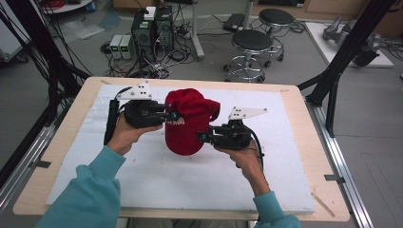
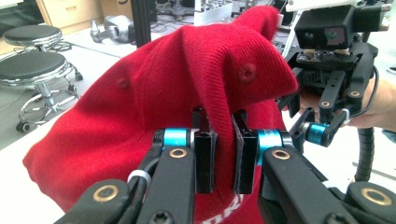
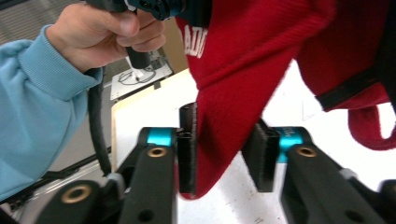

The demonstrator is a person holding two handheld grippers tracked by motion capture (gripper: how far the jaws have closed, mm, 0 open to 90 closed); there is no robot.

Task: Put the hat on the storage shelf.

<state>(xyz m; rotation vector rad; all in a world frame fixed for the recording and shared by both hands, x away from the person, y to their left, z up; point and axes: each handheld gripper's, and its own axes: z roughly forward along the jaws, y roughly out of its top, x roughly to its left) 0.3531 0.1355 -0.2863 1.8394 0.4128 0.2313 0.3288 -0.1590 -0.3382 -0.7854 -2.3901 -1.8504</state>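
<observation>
White sheeting covers the wooden bench (image 1: 304,142), stools (image 1: 252,45) and computer boxes standing on the floor beyond. Above its middle hangs a red knitted cap (image 1: 187,126) — white lettering on the front, small eyelets in the crown. The left claw (image 1: 172,115) pinches a fold of the crown; the right claw (image 1: 202,137) stands open about the brim's edge — one jaw touching the cloth.
</observation>
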